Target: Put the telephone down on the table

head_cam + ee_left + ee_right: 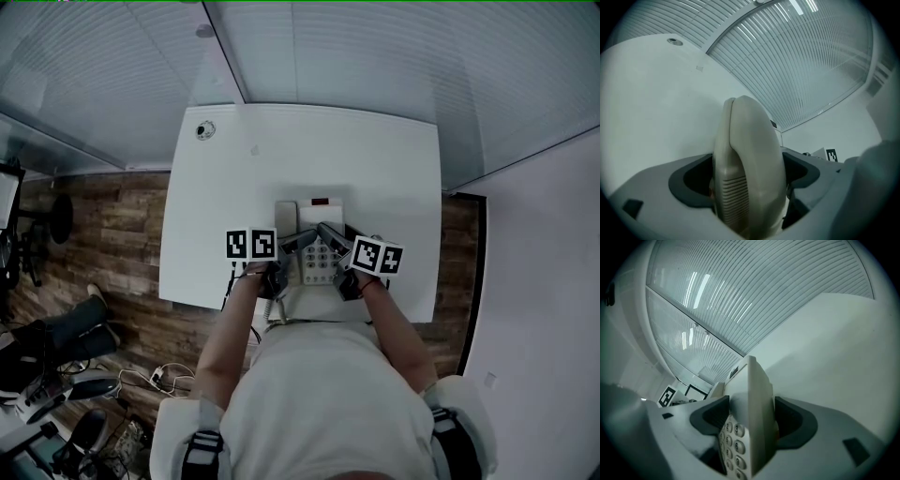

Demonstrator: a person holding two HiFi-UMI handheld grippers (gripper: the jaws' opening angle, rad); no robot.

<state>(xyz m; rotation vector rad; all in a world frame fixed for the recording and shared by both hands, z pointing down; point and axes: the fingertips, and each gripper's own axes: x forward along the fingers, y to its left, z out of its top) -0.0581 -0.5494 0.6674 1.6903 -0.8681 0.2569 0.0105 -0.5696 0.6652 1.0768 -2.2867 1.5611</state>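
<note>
Both grippers clamp the beige plastic push-button telephone [317,257] between them: your left gripper [747,187] on its rounded handset [751,150], right gripper [751,425] on the keypad edge. Release unevenly near the white counter's [375,159] front edge and the handset may slip loose.

3, 6, 9 on telephone keypad [733,446]

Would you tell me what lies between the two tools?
The telephone: the head view shows its keypad between the left tool and right tool, both gripping it.
</note>
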